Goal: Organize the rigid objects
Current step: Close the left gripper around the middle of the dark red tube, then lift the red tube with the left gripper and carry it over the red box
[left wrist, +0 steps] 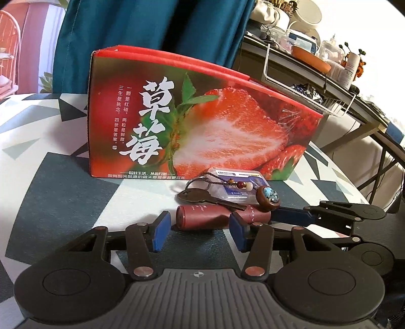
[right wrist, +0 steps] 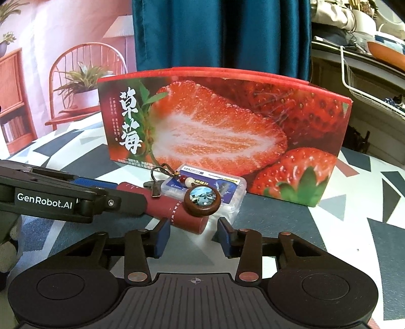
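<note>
The left gripper (left wrist: pixel 198 231) is spread wide with nothing between its blue pads, low over the table. Just ahead of its fingertips lies a dark red tube (left wrist: pixel 202 219) on its side, its left end between the two pads and its right end running behind the right pad. The right gripper (right wrist: pixel 193 236) is likewise spread and empty, with the tube's other end just ahead of the gap between its fingers.

Past the tube, a key (left wrist: pixel 202 198) on a ring rests across it, its cord and round wooden pendant (left wrist: pixel 268 198) draped over the tube's right part. Behind these sits a small clear plastic case (left wrist: pixel 235 186), touching the pile. Farther on stands a strawberry box (left wrist: pixel 202 119), upright.

The likely trouble: with the key and pendant lying on the tube, closing on and lifting the tube would drag or spill them. The round tube could also roll out from the pads.

The tablecloth (left wrist: pixel 63 177) has grey, white and dark triangles. Beyond hang a teal curtain (left wrist: pixel 152 22) and, to the right, a cluttered shelf (left wrist: pixel 316 63).
</note>
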A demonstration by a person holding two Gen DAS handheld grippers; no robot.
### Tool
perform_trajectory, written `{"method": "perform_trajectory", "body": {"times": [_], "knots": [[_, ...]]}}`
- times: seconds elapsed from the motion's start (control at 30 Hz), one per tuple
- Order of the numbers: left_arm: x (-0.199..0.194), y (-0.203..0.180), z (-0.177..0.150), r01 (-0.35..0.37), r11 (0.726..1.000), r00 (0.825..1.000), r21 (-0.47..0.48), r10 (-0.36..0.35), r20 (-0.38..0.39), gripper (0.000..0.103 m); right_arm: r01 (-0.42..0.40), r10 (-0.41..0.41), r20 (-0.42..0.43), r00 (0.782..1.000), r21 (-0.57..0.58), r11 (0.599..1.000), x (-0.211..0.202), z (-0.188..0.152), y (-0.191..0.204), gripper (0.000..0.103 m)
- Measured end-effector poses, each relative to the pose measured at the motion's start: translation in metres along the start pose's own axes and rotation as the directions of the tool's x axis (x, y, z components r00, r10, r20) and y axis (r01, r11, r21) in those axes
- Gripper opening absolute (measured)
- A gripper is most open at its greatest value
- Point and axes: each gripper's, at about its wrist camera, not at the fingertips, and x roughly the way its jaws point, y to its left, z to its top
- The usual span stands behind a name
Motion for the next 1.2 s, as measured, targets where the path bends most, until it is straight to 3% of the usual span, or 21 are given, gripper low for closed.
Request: {"method": "perform_trajectory", "body": {"times": [0.37, 0.6, 1.07, 1.2], "knots": [[0.003, -0.001, 0.001, 0.029, 1.000, 1.000, 0.008, -0.029, -0.010, 0.054, -0.035, 0.035, -0.014, 0.999, -0.019, 0.999, 0.003, 0.001, 0.000, 0.036], [-0.001, -0.017, 0.001, -0.028, 0.997, 0.999, 0.071, 0.031, -0.035, 0.054, -0.018, 0.017, -0.011, 1.000, -0.081, 0.997, -0.004, -0.002, 0.014, 0.035], [-0.028, -0.024, -0.013, -0.023, 1.000, 0.994, 0.003, 0.023, -0.108, 0.054, -0.052, 0.051, -0.036, 0.998, -0.041, 0.998, -0.039, -0.019, 0.026, 0.035], [-0.040, -0.031, -0.014, -0.003, 1.000, 0.995, 0.007, 0.003, -0.095, 0.054, -0.044, 0.044, -0.021, 0.999, -0.023, 0.999, -0.052, -0.019, 0.025, 0.034]]}}
